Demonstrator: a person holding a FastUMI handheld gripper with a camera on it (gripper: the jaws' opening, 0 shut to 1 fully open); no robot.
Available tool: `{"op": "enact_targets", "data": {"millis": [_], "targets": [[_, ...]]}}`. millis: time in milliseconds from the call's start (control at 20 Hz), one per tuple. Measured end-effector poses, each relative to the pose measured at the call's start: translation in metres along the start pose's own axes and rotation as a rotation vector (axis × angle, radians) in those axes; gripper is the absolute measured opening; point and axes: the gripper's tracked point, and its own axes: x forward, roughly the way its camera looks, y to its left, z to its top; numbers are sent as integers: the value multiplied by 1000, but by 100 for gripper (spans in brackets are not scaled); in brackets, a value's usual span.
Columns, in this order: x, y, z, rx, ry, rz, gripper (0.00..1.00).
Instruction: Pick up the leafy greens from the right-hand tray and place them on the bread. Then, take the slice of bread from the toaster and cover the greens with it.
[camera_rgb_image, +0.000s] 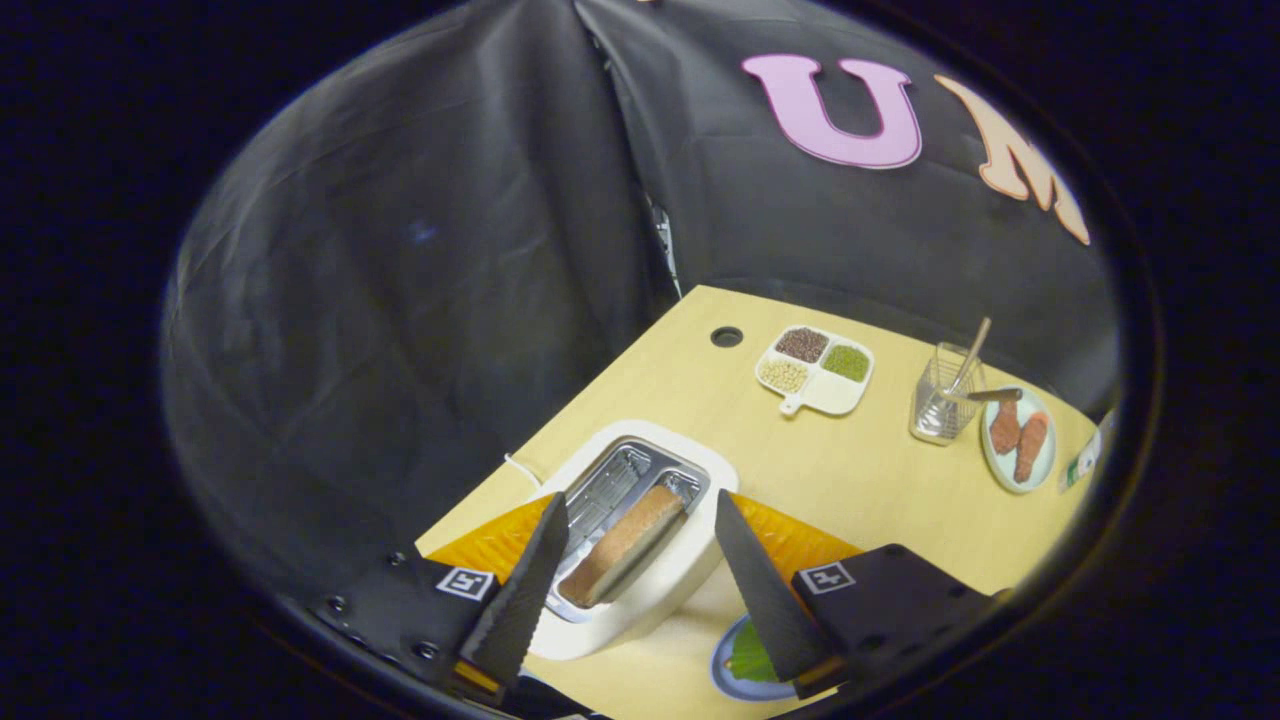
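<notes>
My tool (640, 570) hangs above the desk (860, 480) with its fingers spread wide and nothing between them but air; the white toaster (660, 590) sits just ahead, framed in the gap. One slice of bread (625, 545) stands in the nearer slot, its brown top edge poking up above the metal rim, running along the slot's length. The other slot looks empty.

Down beside my right finger I can see part of a plate (728, 680) with something green (752, 662) on it, likely the leafy greens, though the finger hides most of it and I cannot tell whether bread lies under them. I judge the step in hand to be taking the slice from the toaster.

To do it well, I should turn the tool so the fingers straddle the slice across its thin faces, not its long edge, then lower until the tips pass the crust but stay clear of the slot's metal walls. A gentle squeeze is enough; soft bread will crush or tear. Then lift straight up along the slot so it does not snag.

Farther off stand a divided dish of grains (815, 370), a clear cup (945, 405) holding utensils, and a plate with reddish pieces (1018, 440).
</notes>
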Motion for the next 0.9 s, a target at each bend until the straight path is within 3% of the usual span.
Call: {"op": "enact_targets", "data": {"millis": [100,600,750,900], "targets": [[6,-3,-4,25,13,-9,94],[12,5,-12,86,72,-5,18],[3,6,-4,115,30,-1,7],[-13,4,2,141,18,26,7]]}}
